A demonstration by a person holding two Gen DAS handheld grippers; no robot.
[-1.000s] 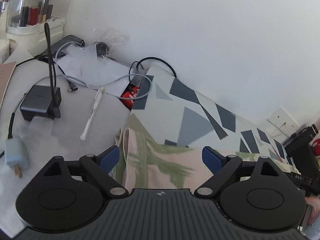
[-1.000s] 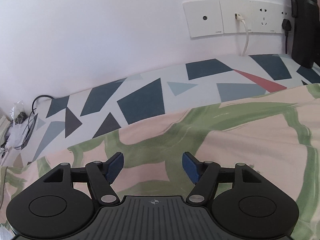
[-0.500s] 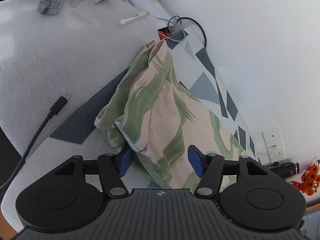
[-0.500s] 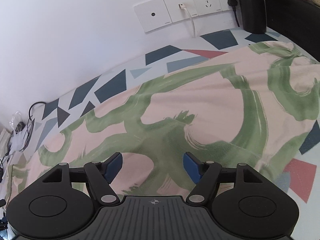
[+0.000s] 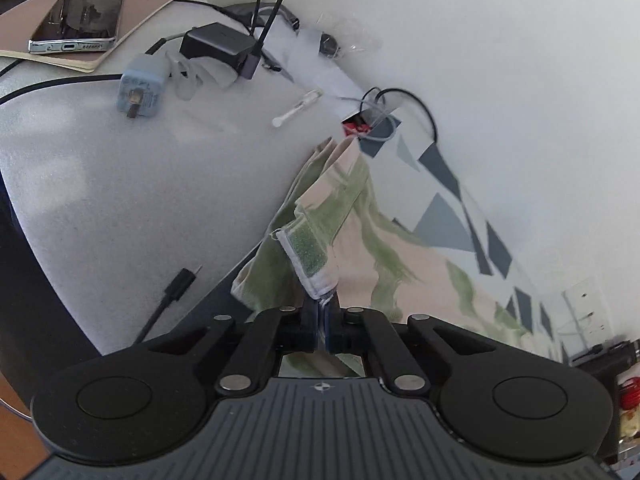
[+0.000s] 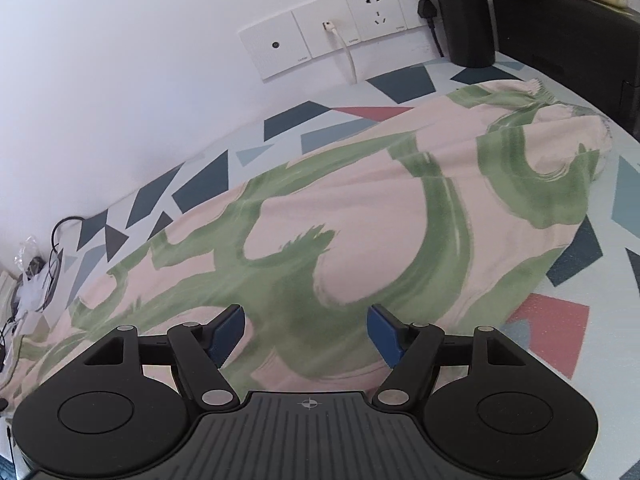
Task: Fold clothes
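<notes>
Pinching the hem of the pink-and-green garment (image 5: 316,256) in fully closed left tongs (image 5: 320,320); right tongs (image 6: 306,332) gaping wide just above the cloth, gripping nothing.

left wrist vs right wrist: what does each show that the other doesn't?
Left wrist only: the left hand-held gripper shut on a hemmed corner of the pink-and-green garment, plus desk clutter: a phone on a notebook, a blue plug adapter, a black charger and a loose USB-C cable end.

Right wrist only: the right hand-held gripper open above the spread garment, gripping nothing, and the wall socket panel with a white cable plugged in.

Both: the same garment lying on the geometric-patterned table cover against a white wall.
</notes>
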